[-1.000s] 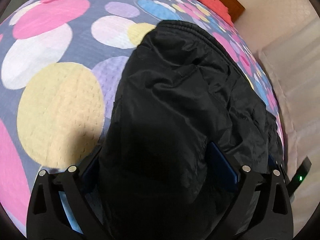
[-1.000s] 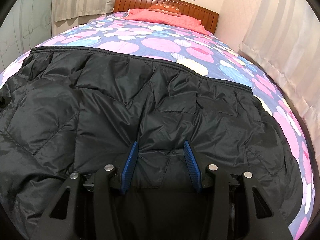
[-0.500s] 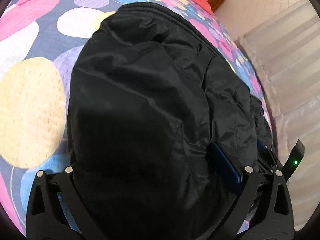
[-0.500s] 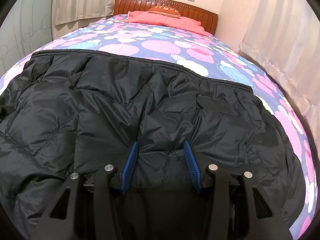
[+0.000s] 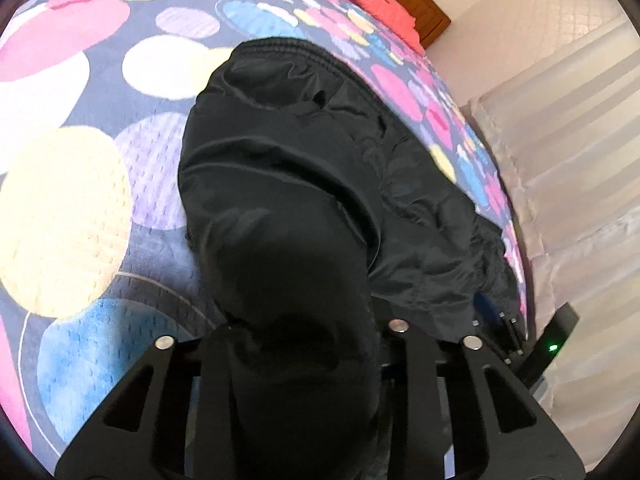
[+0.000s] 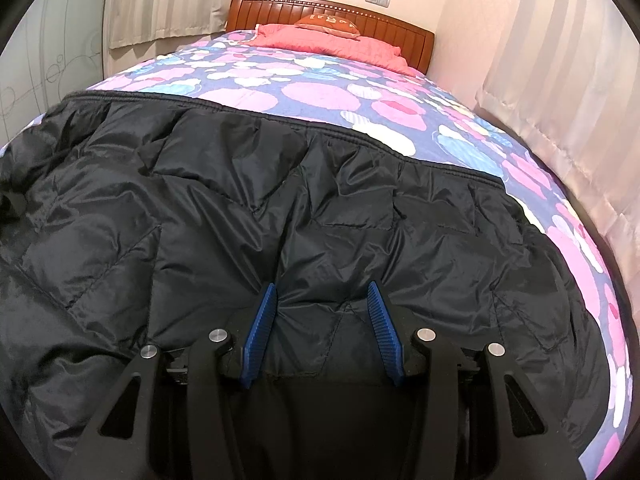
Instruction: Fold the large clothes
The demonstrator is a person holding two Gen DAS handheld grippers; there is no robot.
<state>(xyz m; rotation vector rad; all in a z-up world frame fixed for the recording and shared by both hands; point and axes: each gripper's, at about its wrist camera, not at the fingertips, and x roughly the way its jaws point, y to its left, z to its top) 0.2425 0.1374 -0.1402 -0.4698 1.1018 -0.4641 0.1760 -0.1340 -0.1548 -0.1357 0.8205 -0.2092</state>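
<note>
Left gripper (image 5: 304, 344) has just been closing and pinches a bunched fold of the jacket (image 6: 280, 216), right gripper (image 6: 322, 320) clamps its near edge (pads bite fabric), jacket spread on bed (image 6: 320, 88).

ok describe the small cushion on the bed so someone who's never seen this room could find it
Start at the wooden headboard at the far end of the bed. Below it lies the coral-red pillow; the small cushion sits on top, leaning against the headboard. It is darker, rust-orange, with pale lettering, unlike the plain pillow beneath.
</note>
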